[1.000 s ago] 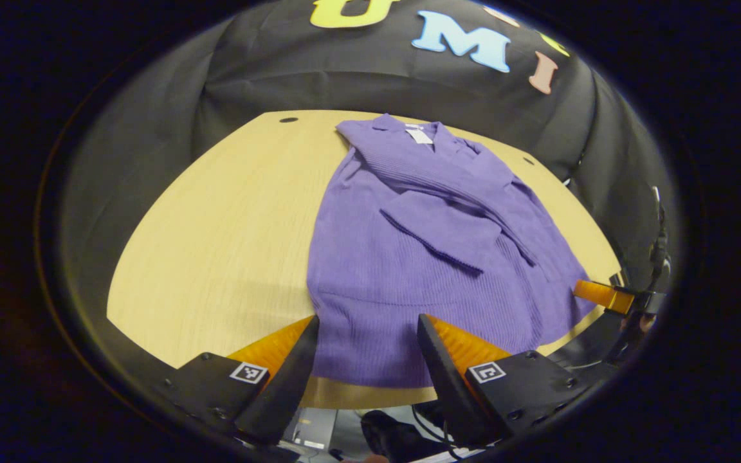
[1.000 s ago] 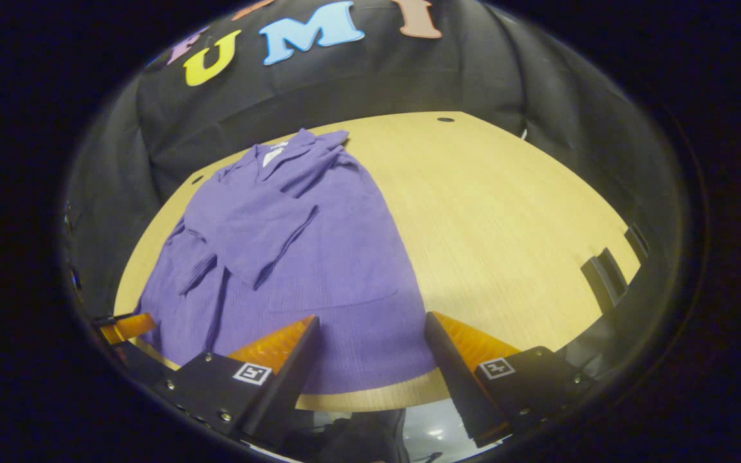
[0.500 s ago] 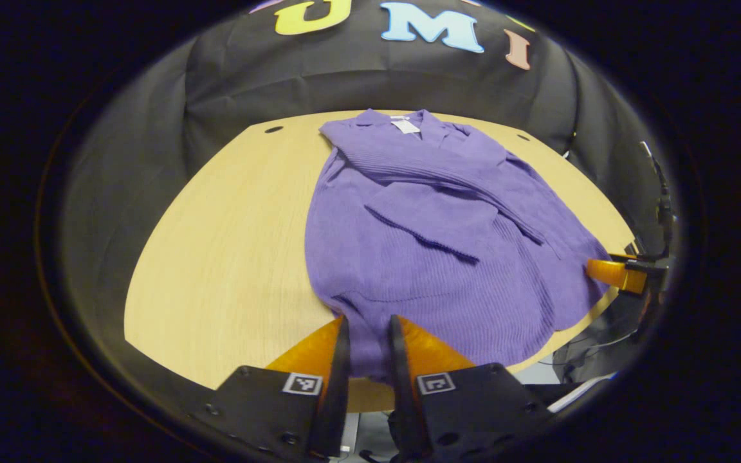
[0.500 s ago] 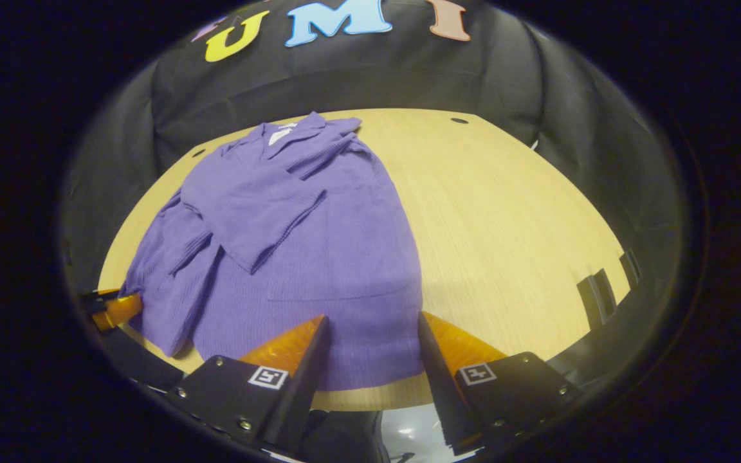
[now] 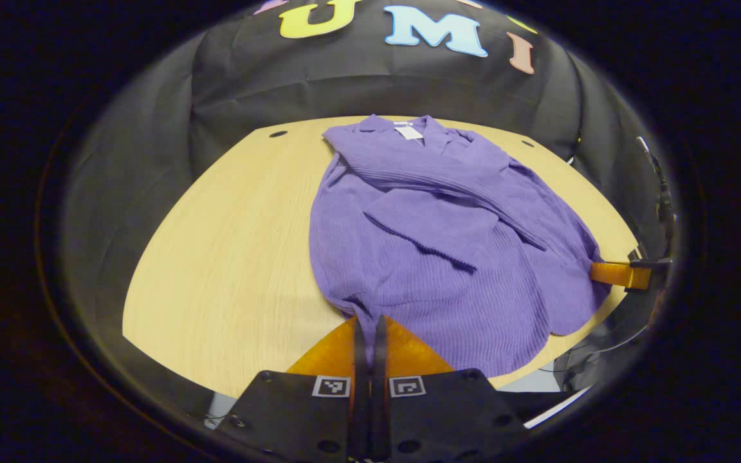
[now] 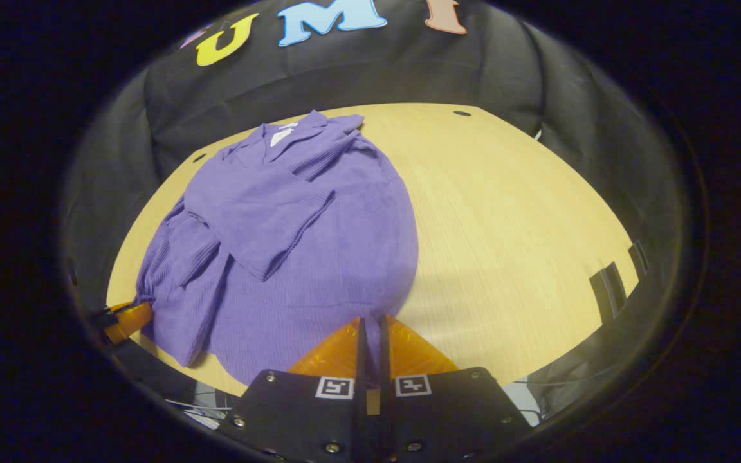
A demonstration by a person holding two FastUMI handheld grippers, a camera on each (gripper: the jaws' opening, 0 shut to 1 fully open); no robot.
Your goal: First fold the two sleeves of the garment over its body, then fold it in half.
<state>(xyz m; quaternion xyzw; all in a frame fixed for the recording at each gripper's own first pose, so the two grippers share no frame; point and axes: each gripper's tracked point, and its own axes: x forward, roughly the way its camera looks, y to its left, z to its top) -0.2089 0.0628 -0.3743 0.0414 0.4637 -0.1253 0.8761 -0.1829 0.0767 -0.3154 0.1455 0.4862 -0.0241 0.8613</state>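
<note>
Garment: purple ribbed knit garment [image 5: 435,244] lies flat on the light wooden table [image 5: 229,244], collar at 12 o'clock near the booth wall, hem at 6 o'clock toward both cameras.
Sleeves: both sleeves [image 5: 435,222] lie folded across the body, one over the other; the lower one is partly covered, its cuff hard to make out.
Left gripper: left gripper [image 5: 366,328] at 6 o'clock of the left gripper view, fingers pressed together on the hem's corner; cloth bunches at the tips, the pinched edge hidden between them.
Right gripper: right gripper [image 6: 370,325] at 6 o'clock of the right gripper view, fingers likewise closed on the opposite hem corner, with a sliver of purple between them.
Far sightings: each view catches the other gripper's orange finger at the frame's edge, at 3 o'clock in the left gripper view, at 8 o'clock in the right; bodies cut off.
Collar tag: white tag [image 5: 407,132], too small to read.
Table: far corners show dark holes [image 5: 278,134]; near edge cut off by the grippers.
</note>
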